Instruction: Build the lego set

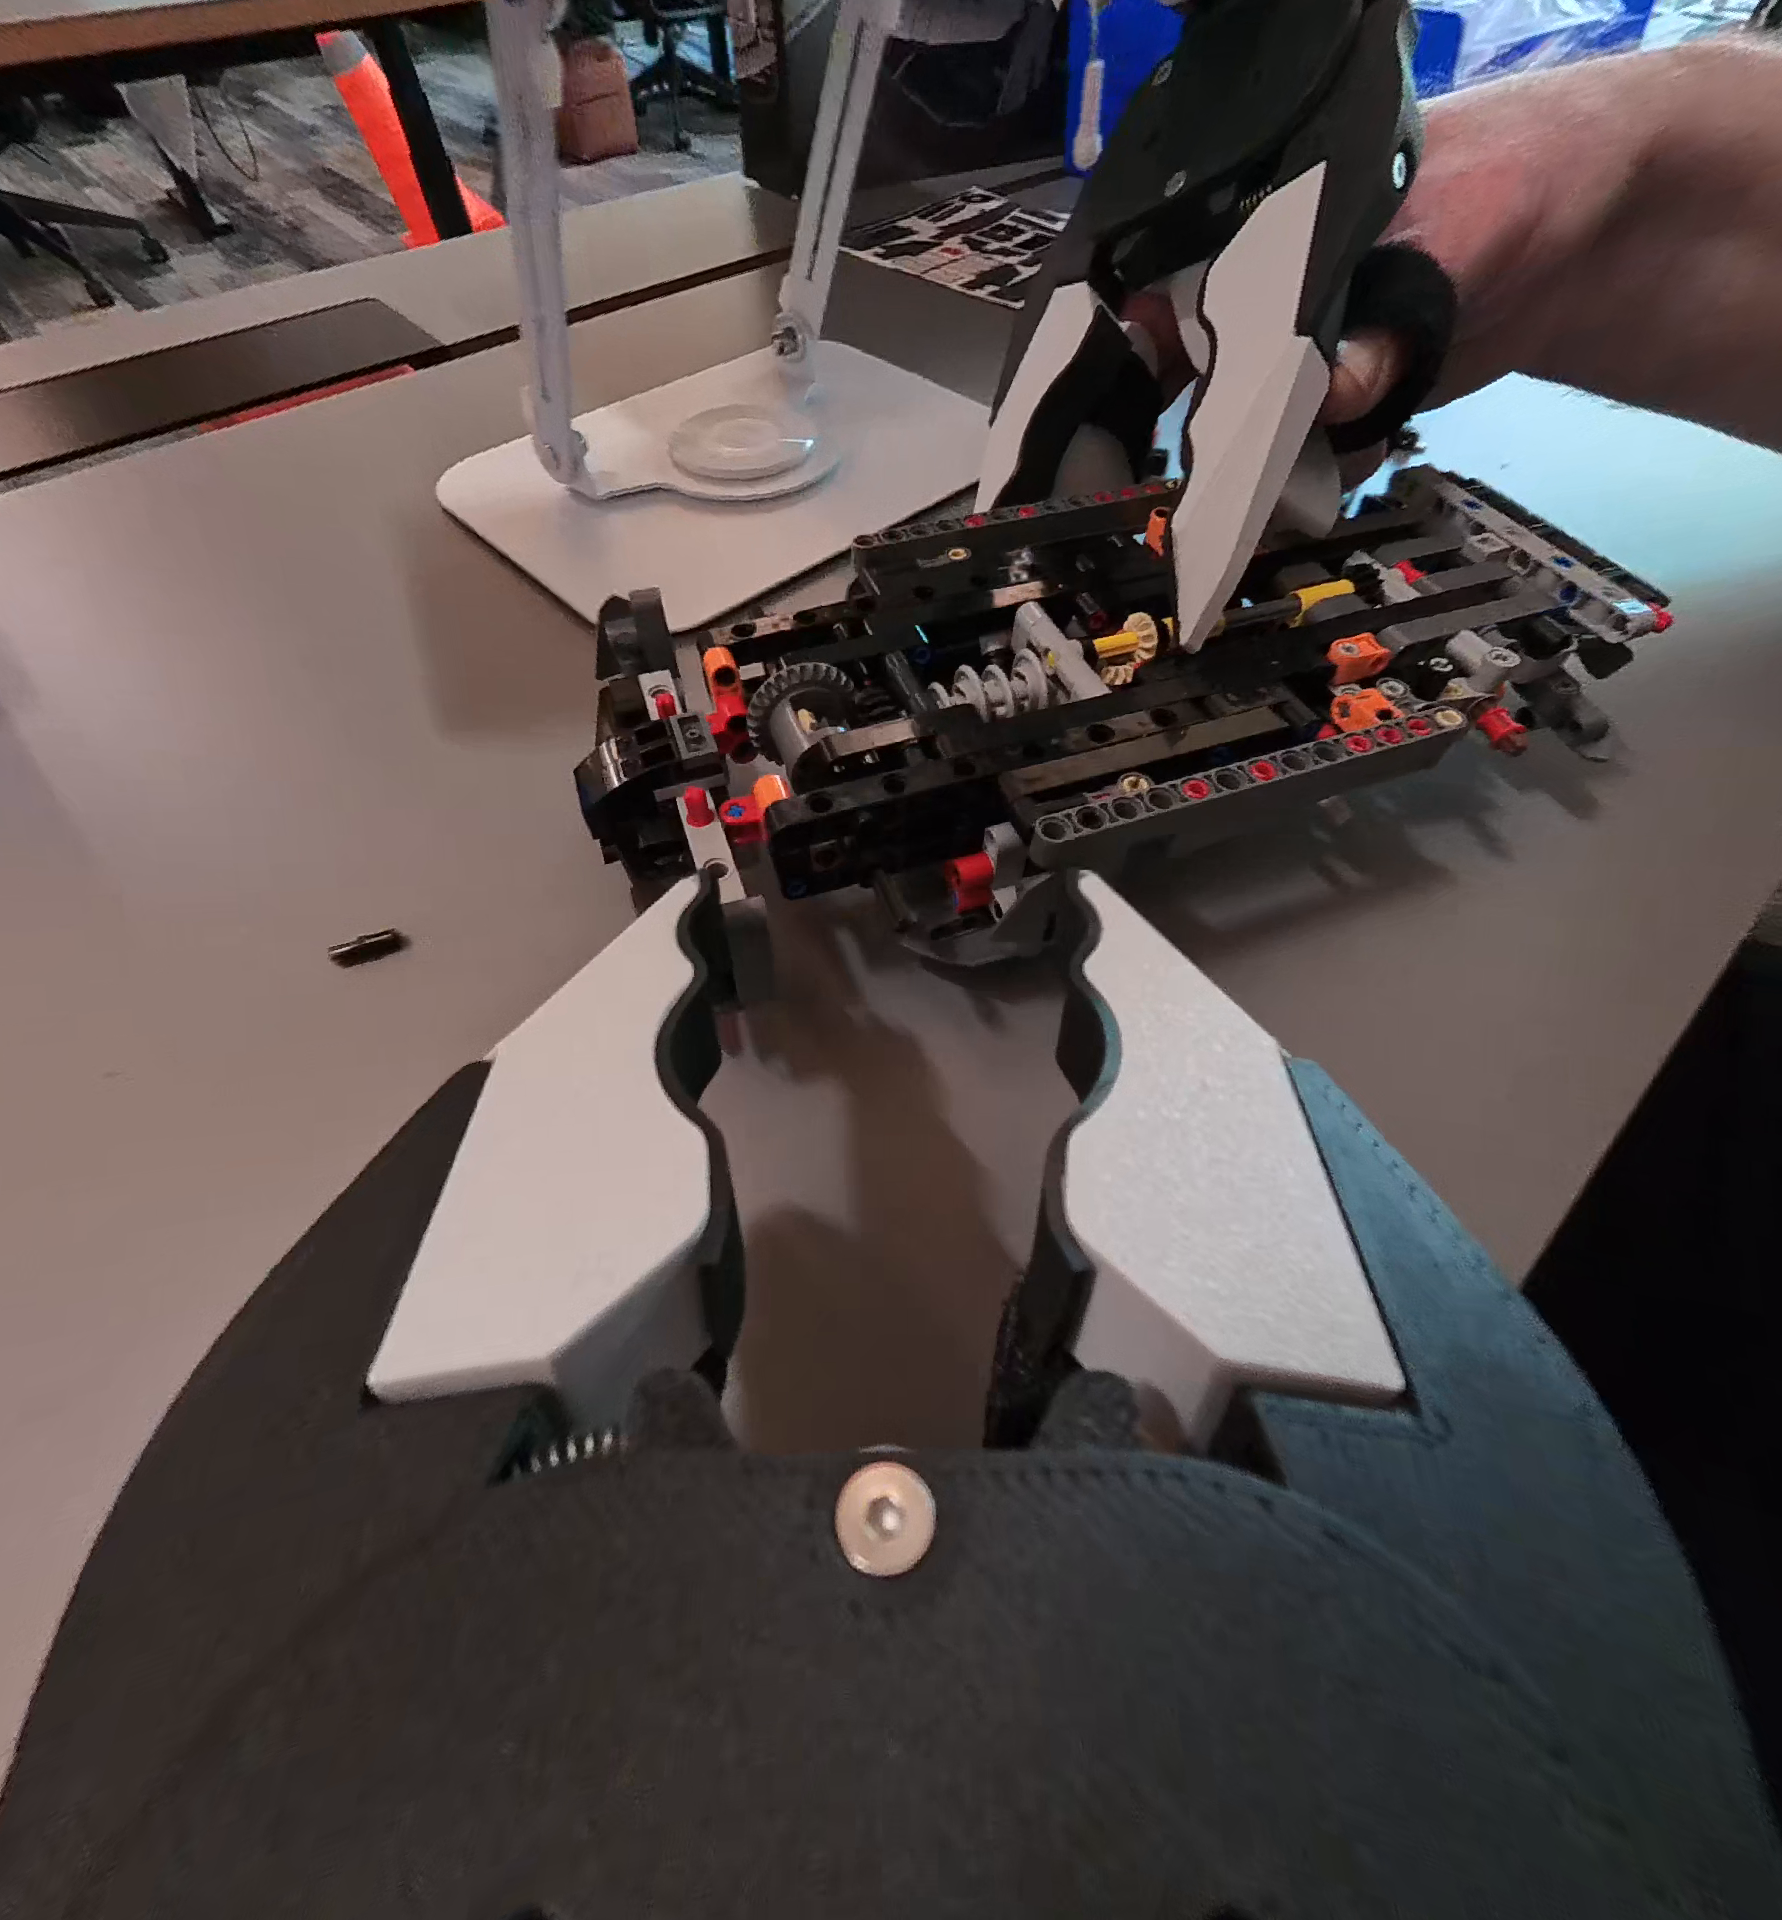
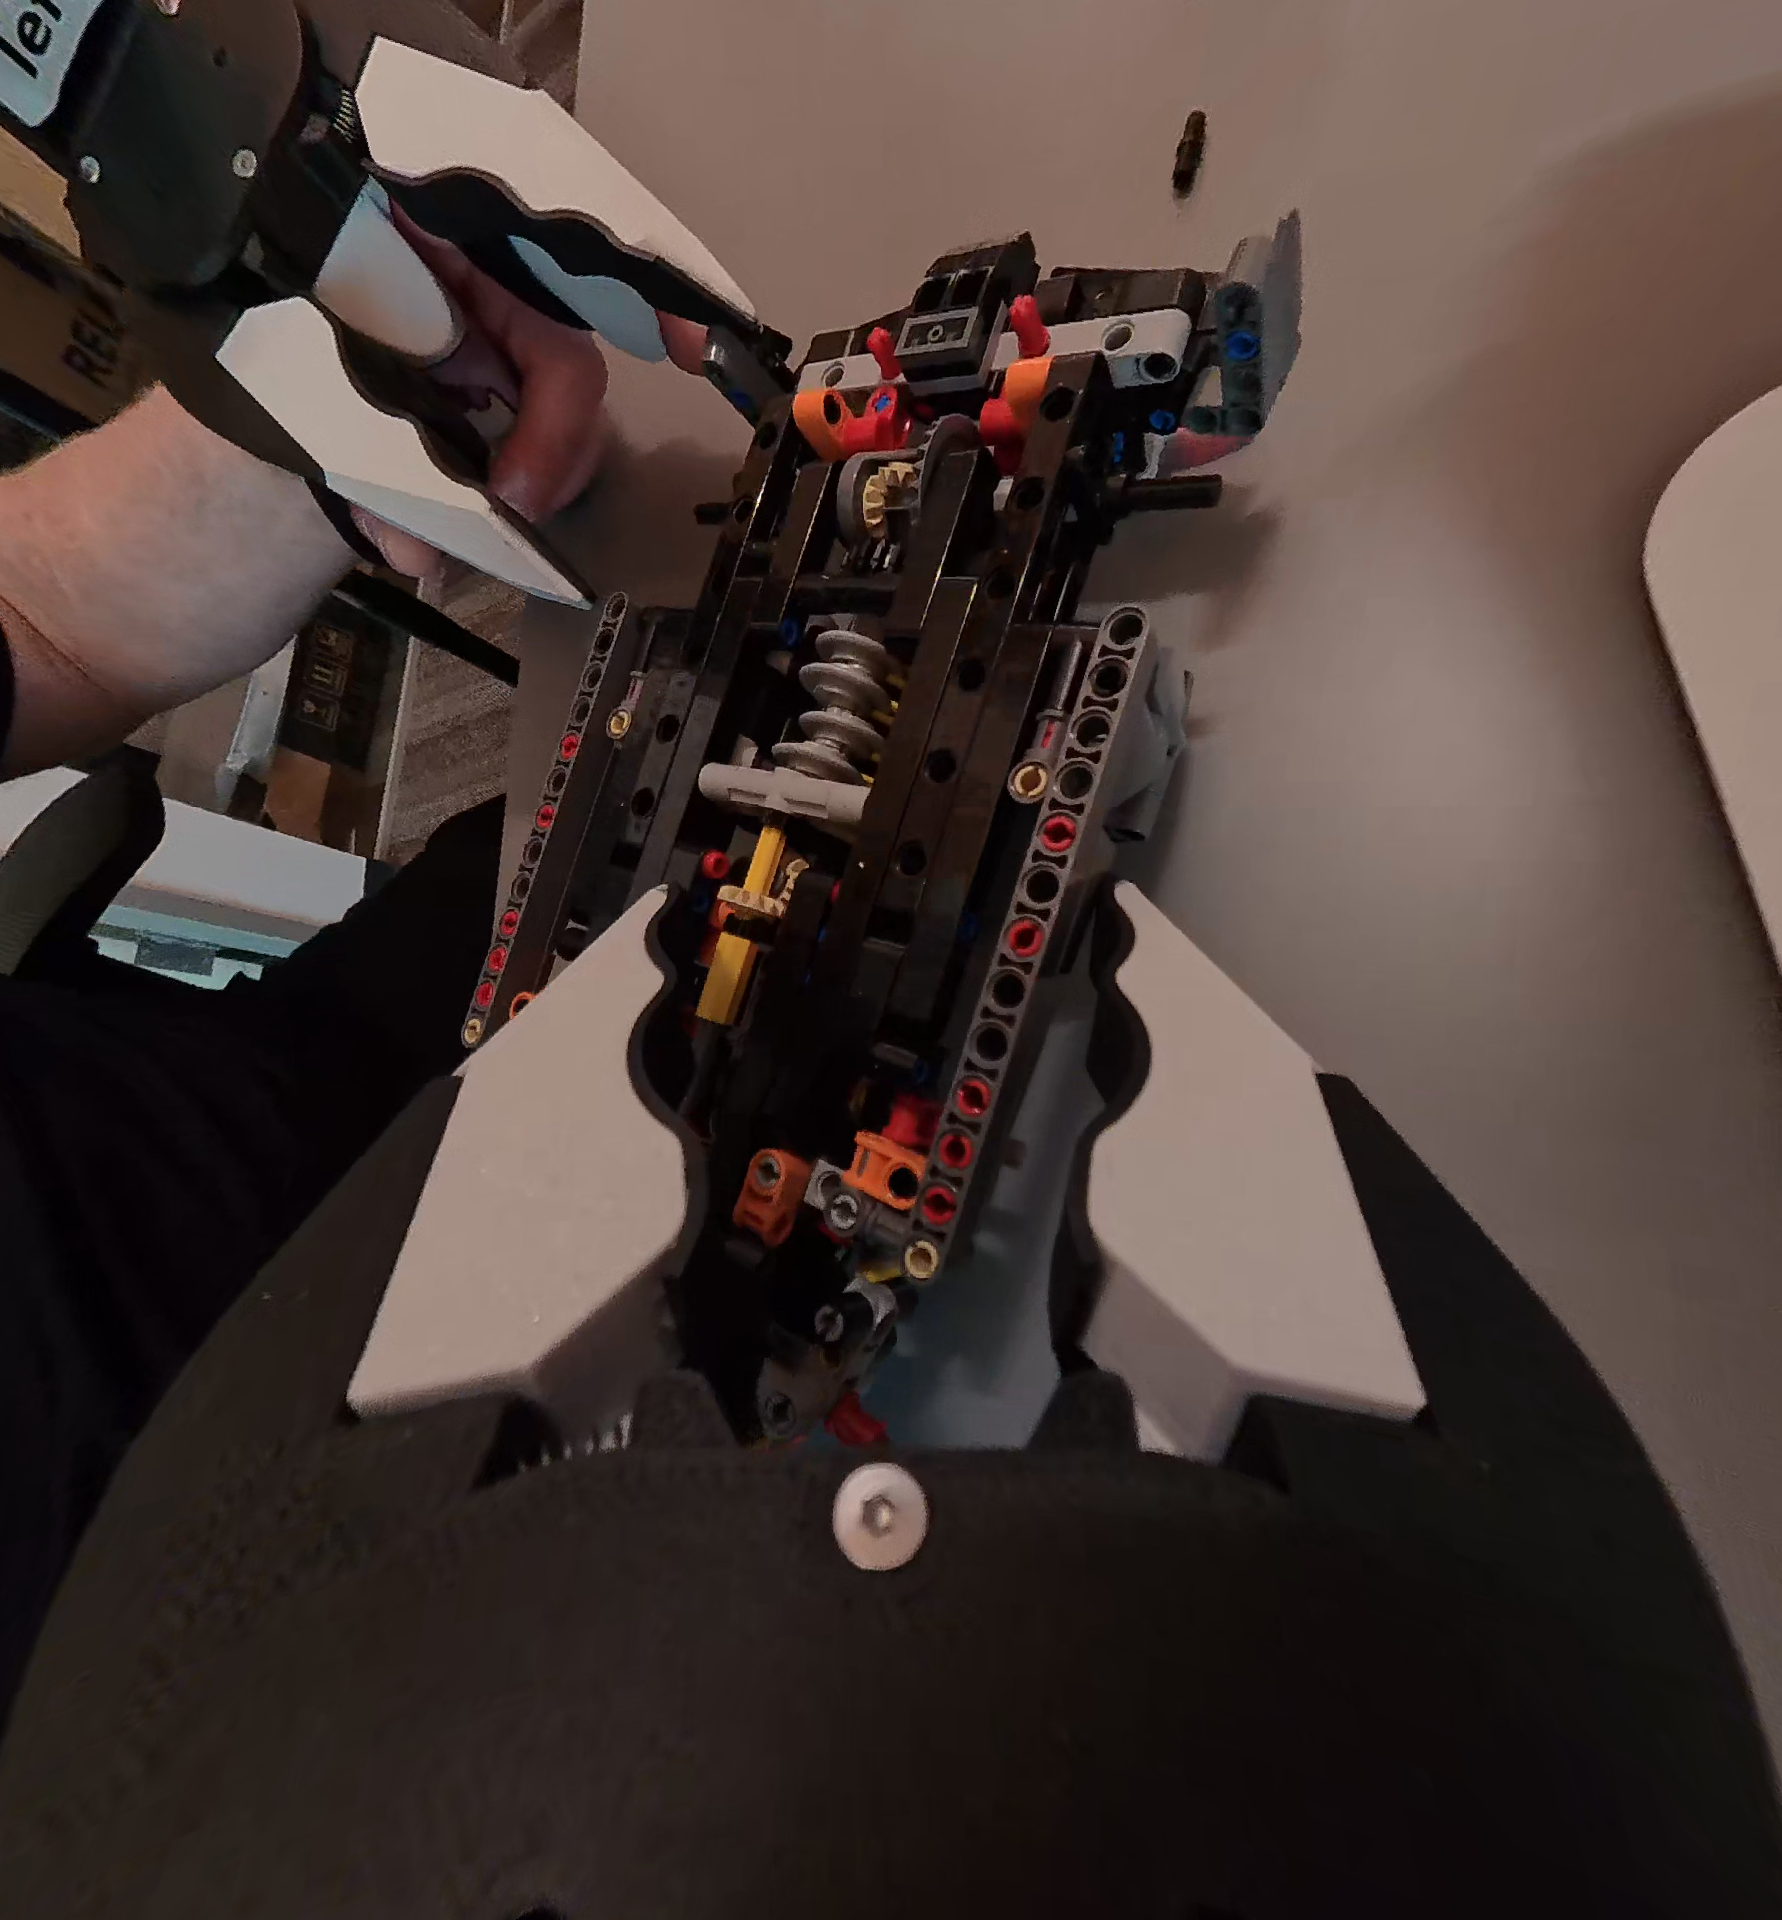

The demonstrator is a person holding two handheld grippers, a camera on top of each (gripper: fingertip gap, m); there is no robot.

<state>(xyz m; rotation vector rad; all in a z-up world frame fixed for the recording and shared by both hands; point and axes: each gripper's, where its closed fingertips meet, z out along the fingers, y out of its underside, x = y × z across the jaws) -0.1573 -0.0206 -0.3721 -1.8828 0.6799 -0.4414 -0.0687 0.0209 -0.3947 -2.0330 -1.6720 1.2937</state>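
Observation:
A long, partly built black and grey Lego chassis [image 1: 1074, 717] with gears, red pins and orange connectors lies on the grey table [image 1: 243, 727]. My left gripper [image 1: 892, 904] is open and empty, its fingertips just short of the chassis's near corner. My right gripper [image 1: 1084, 571] comes down from above, open; one fingertip dips into the chassis middle by a yellow axle, the other stands at its far side. In the right wrist view the chassis [image 2: 866, 727] runs between the right gripper's [image 2: 887, 904] spread fingers. The left gripper [image 2: 669, 457] shows at upper left.
A small dark pin [image 1: 365, 948] lies loose on the table left of the chassis; it also shows in the right wrist view [image 2: 1191, 151]. A white stand base [image 1: 658, 520] sits behind the chassis. A sticker sheet [image 1: 970, 244] lies farther back. The table edge [image 1: 1697, 1039] drops off at right. From my left tips it is roughly 12 cm to the small dark pin [image 1: 365, 948]; from my right, 20 cm. Seen from the right wrist view [image 2: 1195, 145] as well.

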